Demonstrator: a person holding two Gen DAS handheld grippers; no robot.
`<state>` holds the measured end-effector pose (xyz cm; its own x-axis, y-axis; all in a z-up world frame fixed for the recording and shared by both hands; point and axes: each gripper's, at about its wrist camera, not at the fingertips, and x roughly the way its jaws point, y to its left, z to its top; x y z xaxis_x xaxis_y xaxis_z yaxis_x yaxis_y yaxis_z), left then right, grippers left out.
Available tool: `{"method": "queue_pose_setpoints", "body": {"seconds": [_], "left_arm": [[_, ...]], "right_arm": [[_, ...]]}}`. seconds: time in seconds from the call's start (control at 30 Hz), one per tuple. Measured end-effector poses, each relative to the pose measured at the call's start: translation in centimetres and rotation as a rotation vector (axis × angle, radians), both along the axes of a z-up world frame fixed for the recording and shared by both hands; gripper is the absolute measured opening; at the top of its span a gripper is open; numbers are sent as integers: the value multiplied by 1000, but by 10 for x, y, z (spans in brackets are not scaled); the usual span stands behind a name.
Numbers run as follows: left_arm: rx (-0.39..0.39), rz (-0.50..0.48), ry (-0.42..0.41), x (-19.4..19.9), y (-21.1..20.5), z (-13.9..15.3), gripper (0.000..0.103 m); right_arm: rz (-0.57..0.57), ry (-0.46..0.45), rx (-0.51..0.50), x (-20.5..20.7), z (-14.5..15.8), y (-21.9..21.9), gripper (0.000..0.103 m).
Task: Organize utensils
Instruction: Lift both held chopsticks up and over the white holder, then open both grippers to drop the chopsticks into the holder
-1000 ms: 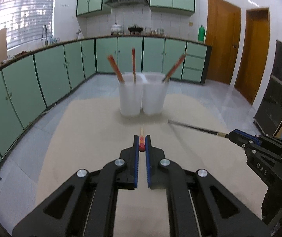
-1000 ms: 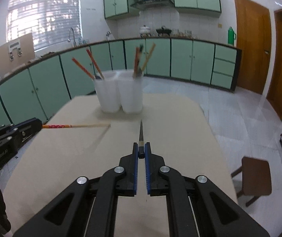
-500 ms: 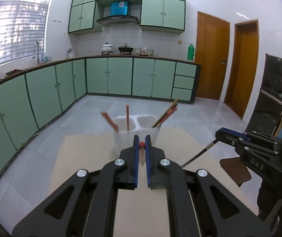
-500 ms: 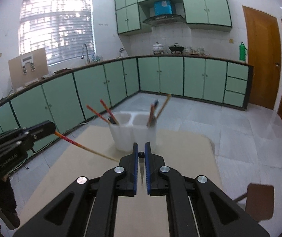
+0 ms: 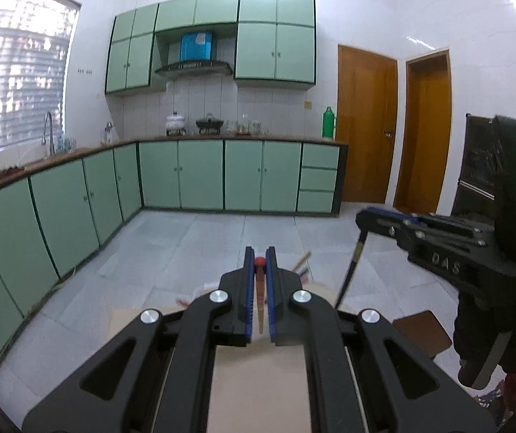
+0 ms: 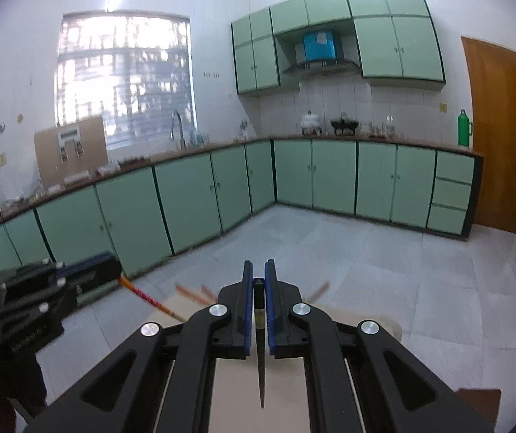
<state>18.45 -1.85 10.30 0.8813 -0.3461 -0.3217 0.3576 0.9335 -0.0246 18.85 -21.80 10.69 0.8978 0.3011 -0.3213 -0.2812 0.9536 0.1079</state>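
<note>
Jaws of my left gripper (image 5: pixel 260 263) clamp a red-tipped chopstick (image 5: pixel 260 306), my right gripper (image 6: pixel 259 281) a dark chopstick (image 6: pixel 261 361); both seem light, stiff, slippery, gripped near their thick ends

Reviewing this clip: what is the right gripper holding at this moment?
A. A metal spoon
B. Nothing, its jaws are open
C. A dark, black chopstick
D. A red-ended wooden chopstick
C. In the right wrist view the right gripper is shut on a black chopstick that hangs point-down between its blue-lined jaws; the red-ended chopstick sits in the left gripper instead.
</note>
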Motion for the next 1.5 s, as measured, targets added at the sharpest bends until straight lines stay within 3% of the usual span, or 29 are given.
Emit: {"method": "queue_pose_setpoints", "body": {"seconds": [0.2, 0.4, 0.6, 1.0, 1.23, 1.3, 1.37, 1.4, 1.5], "left_arm": [[24, 26, -38, 29, -5, 20, 5], [63, 59, -41, 68, -15, 22, 5], [73, 83, -4, 105, -20, 5, 5], [66, 97, 138, 150, -15, -47, 5], [58, 115, 149, 147, -6, -48, 10], [50, 118, 133, 142, -4, -42, 20], [47, 125, 106, 127, 0, -35, 36], [47, 128, 95, 122, 1, -33, 39], [38, 132, 72, 100, 5, -27, 47]], "right_arm": [[-39, -91, 15, 40, 35, 1, 6], [-68, -113, 9, 83, 38, 6, 6], [-97, -96, -23, 115, 16, 14, 6], [-103, 106, -59, 151, -51, 13, 8], [-117, 110, -52, 134, -51, -1, 35], [-139, 97, -60, 120, -46, -7, 47], [-160, 91, -68, 106, -43, -12, 57], [-167, 85, -71, 100, -42, -14, 60], [-194, 63, -79, 71, -40, -20, 85]]}}
